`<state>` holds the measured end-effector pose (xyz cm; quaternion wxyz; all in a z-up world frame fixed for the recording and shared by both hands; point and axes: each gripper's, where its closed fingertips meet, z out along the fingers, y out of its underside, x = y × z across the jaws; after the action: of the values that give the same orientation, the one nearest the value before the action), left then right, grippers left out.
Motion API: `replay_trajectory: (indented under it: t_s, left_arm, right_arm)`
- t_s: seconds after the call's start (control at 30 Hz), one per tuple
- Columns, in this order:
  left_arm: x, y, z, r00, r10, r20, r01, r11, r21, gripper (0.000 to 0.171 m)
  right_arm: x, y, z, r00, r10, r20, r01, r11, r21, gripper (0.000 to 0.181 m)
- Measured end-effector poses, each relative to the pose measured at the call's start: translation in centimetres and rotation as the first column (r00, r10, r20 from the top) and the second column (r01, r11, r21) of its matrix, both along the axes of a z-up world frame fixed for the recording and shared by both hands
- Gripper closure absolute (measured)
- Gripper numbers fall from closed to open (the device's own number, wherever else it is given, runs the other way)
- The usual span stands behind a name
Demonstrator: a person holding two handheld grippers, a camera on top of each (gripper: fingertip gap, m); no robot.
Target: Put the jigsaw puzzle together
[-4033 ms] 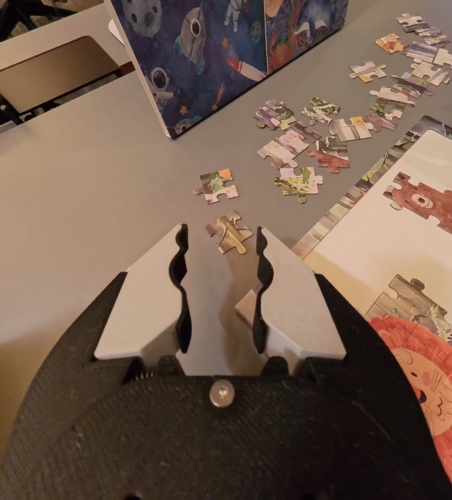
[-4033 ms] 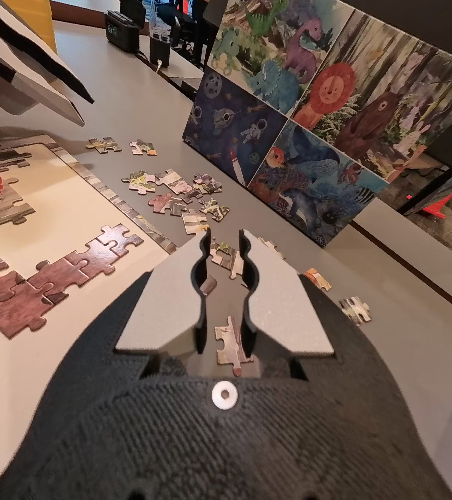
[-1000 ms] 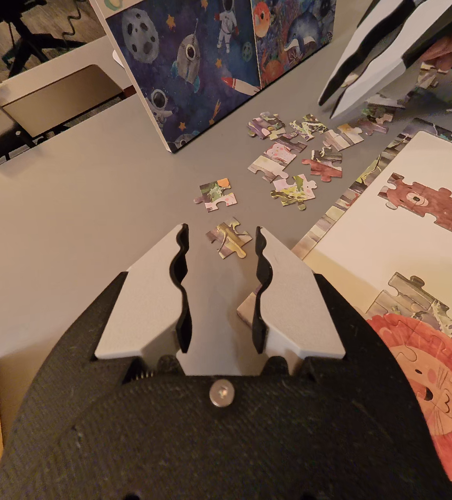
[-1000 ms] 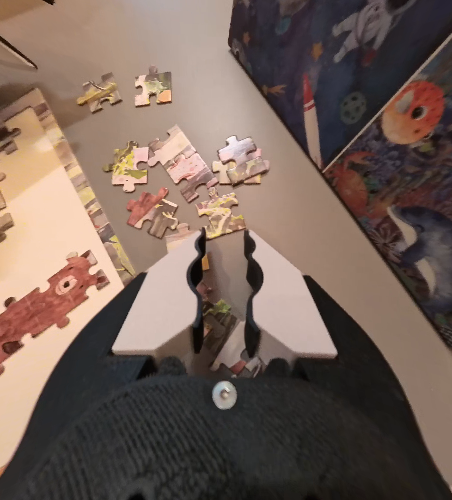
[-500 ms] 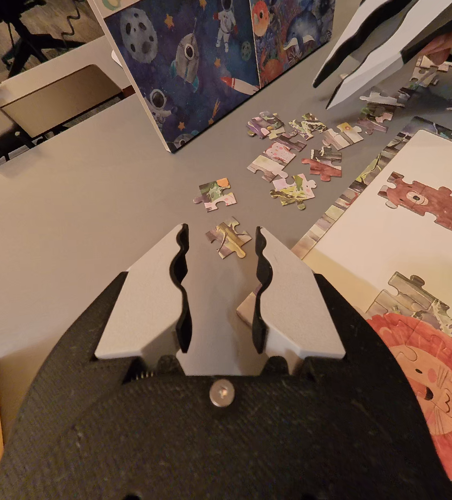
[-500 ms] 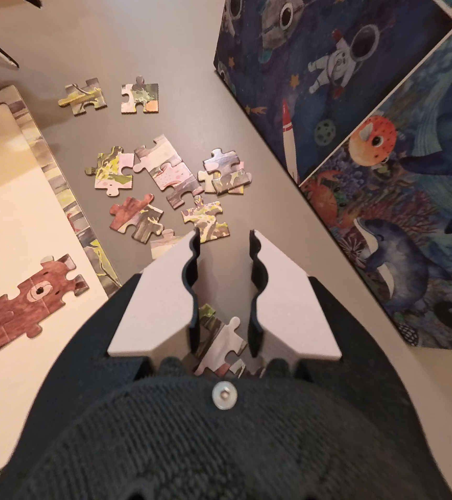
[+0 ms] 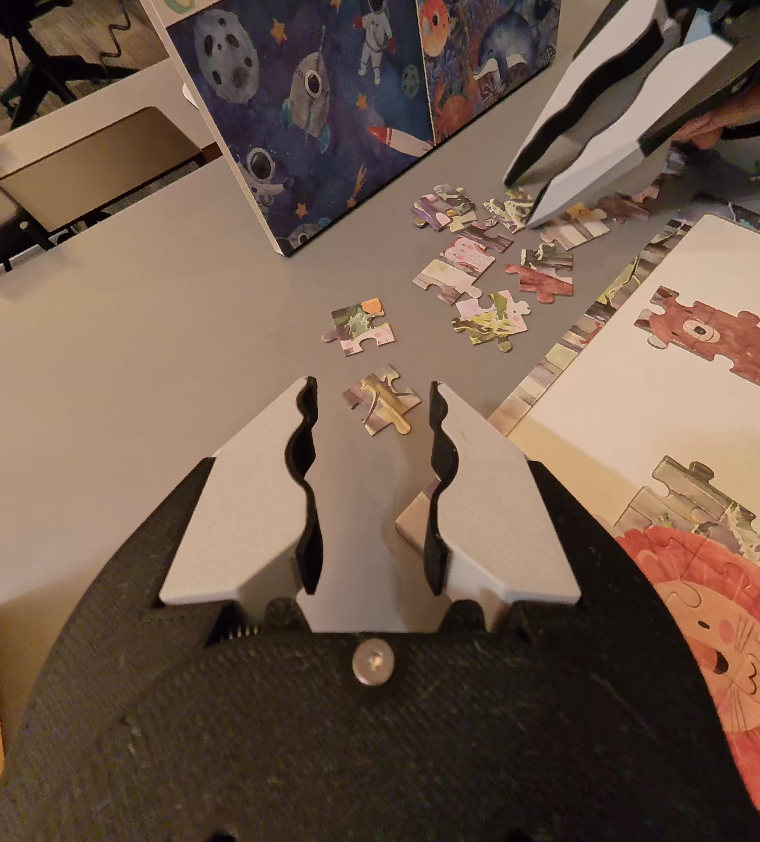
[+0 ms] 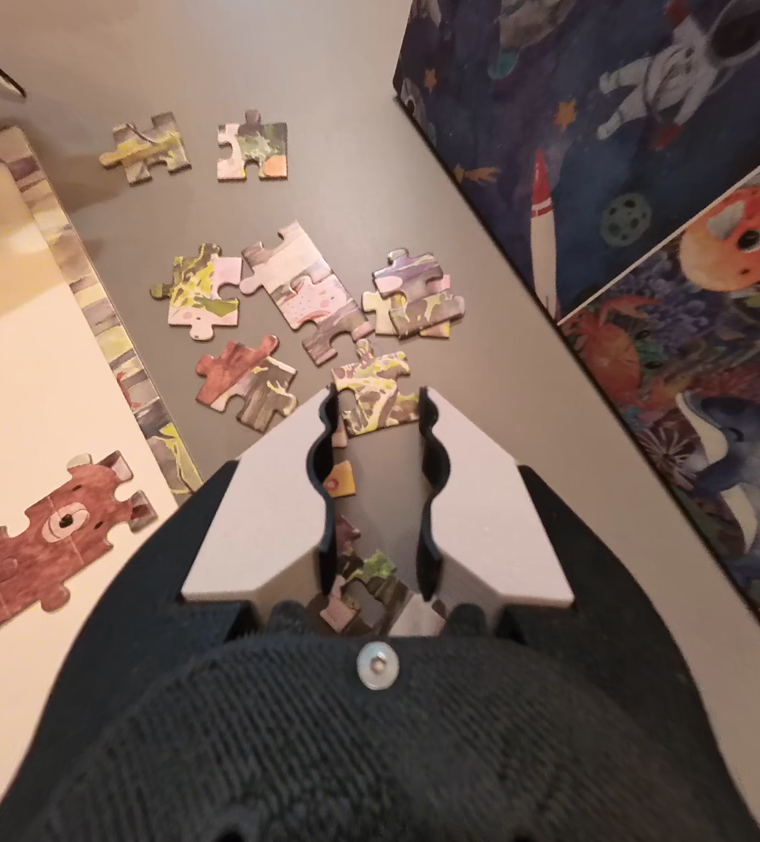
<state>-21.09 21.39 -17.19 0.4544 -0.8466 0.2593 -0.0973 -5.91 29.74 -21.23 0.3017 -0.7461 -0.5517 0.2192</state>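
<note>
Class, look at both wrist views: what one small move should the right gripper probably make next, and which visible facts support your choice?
Probably lower the right gripper a little and shut it on the green-and-yellow piece. Its jaws stand open and empty, with that loose piece lying flat on the grey table right at the fingertips. The left gripper hangs open, away from the pile.

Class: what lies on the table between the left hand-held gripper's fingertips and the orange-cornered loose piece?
One loose yellow-grey puzzle piece, lying flat, in the left wrist view.
</note>
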Motion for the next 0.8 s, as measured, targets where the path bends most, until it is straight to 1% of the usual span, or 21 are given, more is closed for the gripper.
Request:
replay_trajectory:
  t_s: [0.2, 0.23, 0.5, 0.6, 0.63, 0.73, 0.77, 0.8]
  left_arm:
    - [0.0, 0.0, 0.0, 1.0, 0.001, 0.001, -0.001, 1.0, 0.0, 0.123]
    - [0.0, 0.0, 0.0, 1.0, 0.001, 0.0, -0.001, 1.0, 0.001, 0.123]
    - [-0.1, 0.0, 0.1, 1.0, 0.002, 0.001, -0.002, 1.0, 0.003, 0.123]
    - [-0.1, 0.0, 0.1, 1.0, 0.002, 0.001, -0.002, 1.0, 0.004, 0.123]
    - [-0.1, 0.0, 0.1, 1.0, 0.002, 0.001, -0.002, 1.0, 0.003, 0.123]
    - [-0.1, 0.0, 0.0, 1.0, 0.002, 0.0, -0.002, 1.0, 0.003, 0.123]
    - [0.0, 0.0, 0.0, 1.0, 0.002, 0.0, -0.002, 1.0, 0.002, 0.123]
    - [0.0, 0.0, 0.0, 1.0, 0.001, -0.001, -0.001, 1.0, 0.002, 0.123]
  right_arm:
    - [-0.2, -0.3, -0.1, 1.0, 0.007, -0.004, -0.007, 1.0, 0.0, 0.15]
    - [-0.2, -0.4, 0.0, 1.0, 0.011, -0.004, -0.011, 1.0, -0.003, 0.157]
    - [-0.3, -0.6, 0.0, 1.0, 0.017, 0.01, -0.018, 1.0, 0.014, 0.158]
    - [-0.3, -0.6, 0.4, 1.0, 0.029, 0.004, -0.029, 0.999, 0.031, 0.181]
    - [-0.3, -0.6, 0.6, 1.0, 0.029, 0.0, -0.029, 0.999, 0.036, 0.178]
    - [-0.1, -0.4, 0.9, 1.0, 0.024, 0.001, -0.024, 0.999, 0.041, 0.177]
    - [-0.1, -0.3, 1.0, 1.0, 0.019, -0.007, -0.019, 0.999, 0.046, 0.175]
    - [-0.2, -0.2, 1.1, 1.0, 0.015, -0.019, -0.014, 0.999, 0.047, 0.169]
